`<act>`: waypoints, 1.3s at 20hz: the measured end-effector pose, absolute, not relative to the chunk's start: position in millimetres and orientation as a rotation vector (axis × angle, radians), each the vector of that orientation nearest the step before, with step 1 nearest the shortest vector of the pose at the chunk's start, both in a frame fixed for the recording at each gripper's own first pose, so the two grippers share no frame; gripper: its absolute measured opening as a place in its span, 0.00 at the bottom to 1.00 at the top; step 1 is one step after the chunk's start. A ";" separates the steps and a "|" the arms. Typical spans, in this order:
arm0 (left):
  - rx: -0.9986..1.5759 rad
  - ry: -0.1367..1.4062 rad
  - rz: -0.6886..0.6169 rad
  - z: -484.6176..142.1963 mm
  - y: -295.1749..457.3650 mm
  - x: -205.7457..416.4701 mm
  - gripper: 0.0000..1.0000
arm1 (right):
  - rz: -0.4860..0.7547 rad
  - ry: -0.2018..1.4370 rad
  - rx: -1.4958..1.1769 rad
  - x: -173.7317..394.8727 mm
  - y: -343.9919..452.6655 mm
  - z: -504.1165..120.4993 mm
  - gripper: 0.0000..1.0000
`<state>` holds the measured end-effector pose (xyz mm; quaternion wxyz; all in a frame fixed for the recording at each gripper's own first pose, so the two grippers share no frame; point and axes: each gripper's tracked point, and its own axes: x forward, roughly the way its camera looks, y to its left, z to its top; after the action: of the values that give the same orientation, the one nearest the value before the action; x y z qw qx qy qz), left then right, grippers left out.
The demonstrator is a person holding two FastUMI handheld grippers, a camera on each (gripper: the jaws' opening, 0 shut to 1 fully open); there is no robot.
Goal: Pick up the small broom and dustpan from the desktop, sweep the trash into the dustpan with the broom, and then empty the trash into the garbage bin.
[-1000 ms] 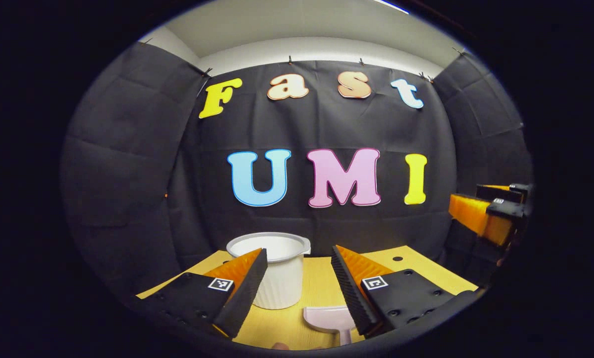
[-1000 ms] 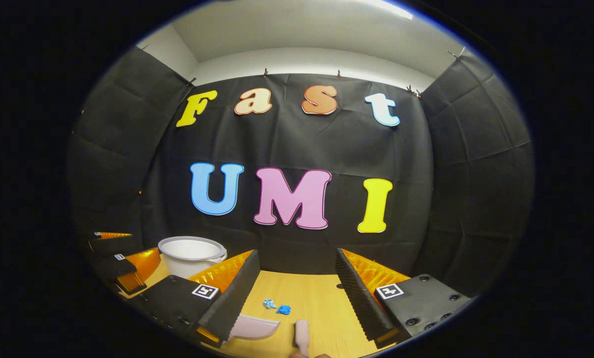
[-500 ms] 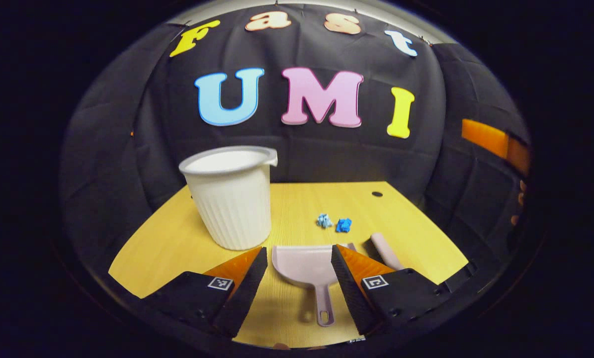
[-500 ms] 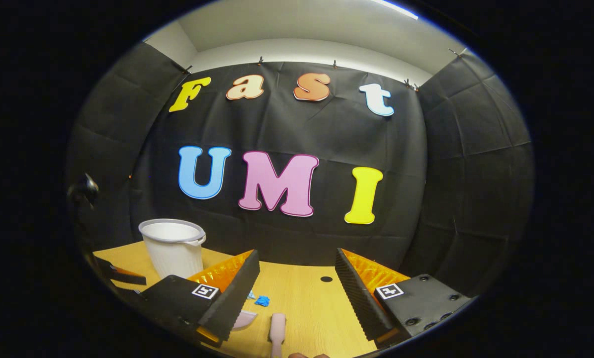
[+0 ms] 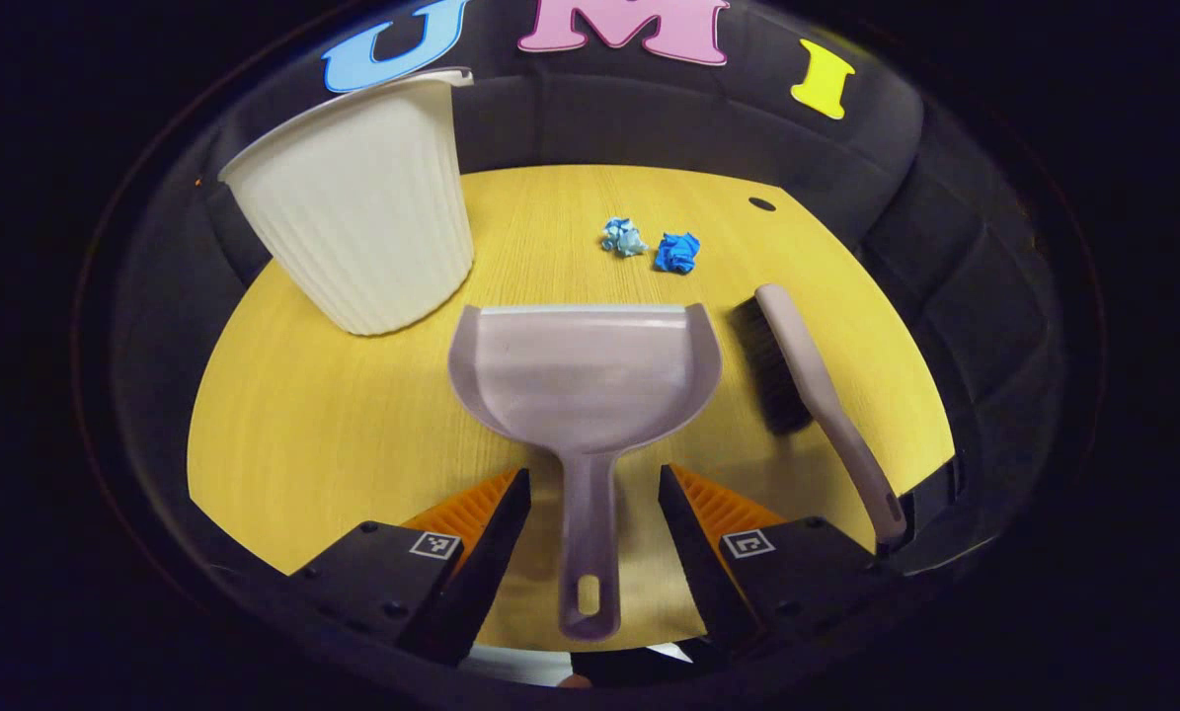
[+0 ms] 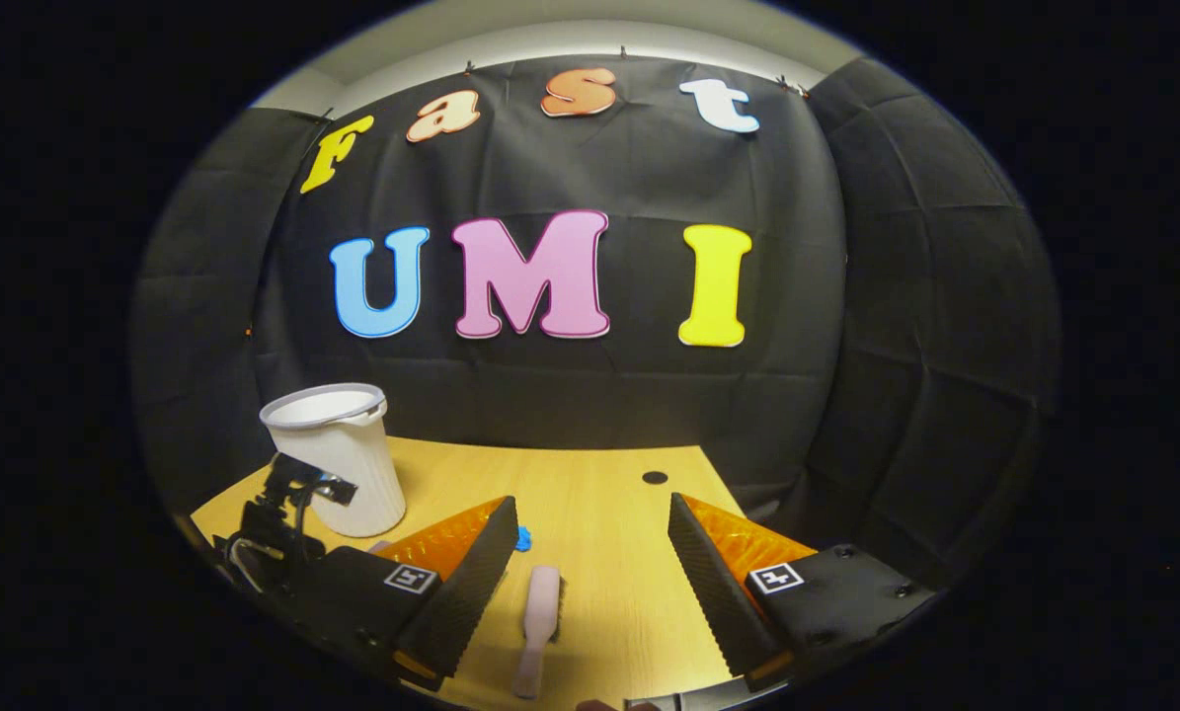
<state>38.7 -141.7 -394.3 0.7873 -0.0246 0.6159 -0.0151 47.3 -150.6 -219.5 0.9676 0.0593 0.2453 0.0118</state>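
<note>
A pale mauve plastic dustpan (image 5: 587, 380) is seen lying flat on the yellow wooden desktop (image 5: 333, 434) at the centre of the left gripper view, its slim handle with a hang-hole pointed toward the bottom of the frame. The left gripper (image 5: 590, 494) is held wide open, with the handle sat between its fingers and touched by neither. Just right of the pan a small broom (image 5: 815, 385) is laid on its side, dark bristles facing the pan. Two crumpled blue paper scraps (image 5: 652, 244) are found above, and a ribbed white garbage bin (image 5: 353, 202) at upper left. In the right gripper view, the right gripper (image 6: 590, 553) is also spread open and empty above the broom (image 6: 538, 622). No readable labels are spotted, only square marker tags (image 5: 435, 545) on the fingers.
</note>
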 end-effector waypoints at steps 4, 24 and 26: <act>-0.051 1.444 0.040 -415.5 -136.8 45.5 0.78 | 0.048 0.654 0.148 29.8 -153.7 -261.0 0.98; -0.082 1.481 -0.076 -417.5 -121.4 24.5 0.29 | 0.245 1.244 0.039 -22.2 -89.7 -384.8 0.97; -0.065 1.445 -0.068 -411.1 -108.5 16.6 0.31 | 0.196 1.315 0.080 -21.2 -86.7 -396.1 0.97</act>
<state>16.6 -108.5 -411.1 0.7491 -0.0295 0.6610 -0.0313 -21.2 -86.7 -396.1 0.7863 0.0370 0.6100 0.0909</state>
